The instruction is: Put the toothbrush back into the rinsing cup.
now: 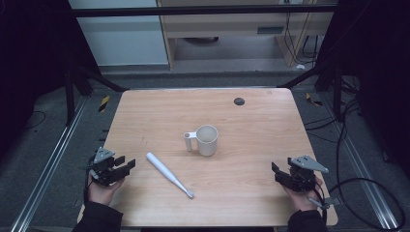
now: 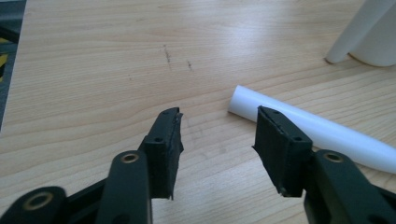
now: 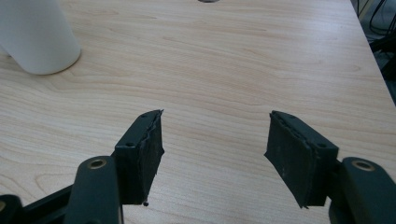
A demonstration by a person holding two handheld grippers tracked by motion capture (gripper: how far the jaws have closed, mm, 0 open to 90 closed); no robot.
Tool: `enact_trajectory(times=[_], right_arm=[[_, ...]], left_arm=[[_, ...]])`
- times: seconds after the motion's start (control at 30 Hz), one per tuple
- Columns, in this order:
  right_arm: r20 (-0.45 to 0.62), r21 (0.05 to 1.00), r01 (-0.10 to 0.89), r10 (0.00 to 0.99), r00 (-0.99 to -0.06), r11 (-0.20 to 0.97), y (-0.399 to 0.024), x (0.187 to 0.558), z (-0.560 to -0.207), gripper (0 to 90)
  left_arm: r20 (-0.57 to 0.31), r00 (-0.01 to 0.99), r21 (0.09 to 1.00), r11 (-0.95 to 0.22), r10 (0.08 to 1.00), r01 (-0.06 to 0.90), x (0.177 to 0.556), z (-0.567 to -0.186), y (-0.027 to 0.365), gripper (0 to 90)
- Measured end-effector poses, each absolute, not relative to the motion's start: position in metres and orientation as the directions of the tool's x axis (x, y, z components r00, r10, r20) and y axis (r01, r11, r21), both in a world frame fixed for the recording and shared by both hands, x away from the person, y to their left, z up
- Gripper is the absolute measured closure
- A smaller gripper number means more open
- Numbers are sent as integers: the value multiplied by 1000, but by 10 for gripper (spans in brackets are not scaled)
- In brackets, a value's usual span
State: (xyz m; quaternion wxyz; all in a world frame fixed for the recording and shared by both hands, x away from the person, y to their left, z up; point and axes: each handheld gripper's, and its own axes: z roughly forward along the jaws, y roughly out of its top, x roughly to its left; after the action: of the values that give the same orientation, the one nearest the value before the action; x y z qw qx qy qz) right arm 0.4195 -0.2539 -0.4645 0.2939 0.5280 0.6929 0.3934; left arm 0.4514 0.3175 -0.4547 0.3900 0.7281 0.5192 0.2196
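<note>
- Left gripper sits near the table's left edge, held in the person's left hand, jaws spread apart with nothing between them.
- Same gripper seen from its own camera: bare wood in the gap, and the thick end of the white toothbrush lies just beyond the jaw on that view's right side, not touching as far as I can tell.
- Right gripper is over by the right edge in the right hand, jaws wide open too, holding nothing. Its own view has plain tabletop between the jaws.
- White mug stands upright mid-table, handle pointing to the left.
- Toothbrush lies flat in front of the mug, slanted, head end toward the person, near the mug but apart from it.
- Small dark round thing sits near the wooden table's far edge; can't tell what it is.
</note>
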Motion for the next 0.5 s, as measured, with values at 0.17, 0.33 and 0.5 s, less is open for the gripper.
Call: enact_trajectory(times=[0.17,0.33,0.5], right_arm=[[2,852,503,961,-276,143,-252,419,-464,365],[1,853,501,960,-278,144,-251,419,-463,371],[-6,849,505,960,-279,153,-250,420,-463,372]], left_arm=[[-76,389,801,-176,918,573,451,-447,311,555],[-75,417,808,-190,906,558,453,-439,304,615],[-70,440,805,-210,895,555,458,-434,296,688]])
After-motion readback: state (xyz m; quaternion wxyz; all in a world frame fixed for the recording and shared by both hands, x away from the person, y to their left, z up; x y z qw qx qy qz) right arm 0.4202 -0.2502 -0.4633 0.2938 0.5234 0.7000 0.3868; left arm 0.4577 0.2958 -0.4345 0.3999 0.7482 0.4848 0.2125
